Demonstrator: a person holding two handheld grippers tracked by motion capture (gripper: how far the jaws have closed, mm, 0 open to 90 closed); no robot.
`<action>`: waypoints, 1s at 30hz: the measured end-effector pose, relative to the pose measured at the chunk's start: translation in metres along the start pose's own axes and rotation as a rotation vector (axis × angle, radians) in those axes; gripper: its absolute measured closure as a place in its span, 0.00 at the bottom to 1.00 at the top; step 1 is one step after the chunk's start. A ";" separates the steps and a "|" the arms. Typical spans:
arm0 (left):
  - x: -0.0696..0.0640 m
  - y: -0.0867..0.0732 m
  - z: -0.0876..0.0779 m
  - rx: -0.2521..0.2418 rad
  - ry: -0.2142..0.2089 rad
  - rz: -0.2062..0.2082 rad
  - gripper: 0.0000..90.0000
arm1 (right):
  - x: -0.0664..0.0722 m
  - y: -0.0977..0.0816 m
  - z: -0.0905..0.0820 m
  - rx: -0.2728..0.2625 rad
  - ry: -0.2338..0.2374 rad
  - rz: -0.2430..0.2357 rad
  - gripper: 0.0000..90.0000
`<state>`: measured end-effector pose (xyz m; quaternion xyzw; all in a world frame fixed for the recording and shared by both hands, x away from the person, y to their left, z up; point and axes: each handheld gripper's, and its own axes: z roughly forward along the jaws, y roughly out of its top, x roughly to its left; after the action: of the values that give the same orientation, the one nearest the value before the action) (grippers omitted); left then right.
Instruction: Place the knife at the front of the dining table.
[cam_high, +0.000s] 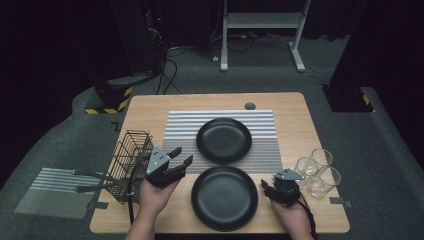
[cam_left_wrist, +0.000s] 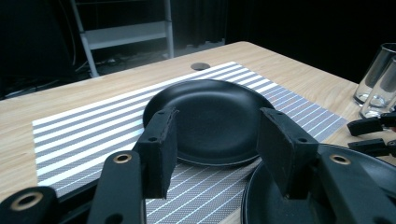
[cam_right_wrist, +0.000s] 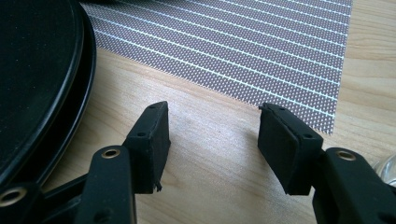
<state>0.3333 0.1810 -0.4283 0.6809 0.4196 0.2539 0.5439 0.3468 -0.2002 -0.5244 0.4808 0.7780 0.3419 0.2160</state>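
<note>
The near black plate (cam_high: 224, 198) lies on the bare wood of the desk (cam_high: 145, 107), just off the near edge of the striped placemat (cam_high: 175, 122); take it as the landmark. It sits between the two hands, which looks like the reason both tongs flank it: one to each side, ready to come at its rim.

The left tongs (cam_high: 181, 157) hang just left of that plate, raised off the desk and tilted toward the far plate (cam_high: 223, 140), which rests beyond the near plate, on the placemat. Their jaws stand roughly half open with nothing between them; in the left gripper view the far plate (cam_left_wrist: 210, 119) is framed in the gap, well ahead of the pads.

The right tongs (cam_high: 266, 186) sit low, just right of the near plate, jaws likewise parted and empty over bare wood, the plate's rim (cam_right_wrist: 44, 88) just beside one jaw.

Farther right of the near plate stand three clear drinking glasses (cam_high: 316, 173); to its left, beyond the left hand, a black wire basket (cam_high: 131, 152) at the desk's edge.
</note>
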 end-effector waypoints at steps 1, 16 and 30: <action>0.002 0.001 -0.002 0.006 0.002 0.017 0.53 | 0.000 0.000 0.000 0.000 0.000 0.000 0.48; 0.018 0.013 -0.024 -0.005 0.047 0.022 0.53 | 0.000 0.000 0.000 0.000 0.001 0.001 0.48; 0.024 0.022 -0.040 -0.021 0.071 0.044 0.52 | -0.001 0.000 0.001 -0.004 0.001 -0.008 0.48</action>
<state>0.3203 0.2211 -0.3985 0.6748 0.4211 0.2942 0.5299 0.3479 -0.2010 -0.5246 0.4771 0.7794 0.3426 0.2180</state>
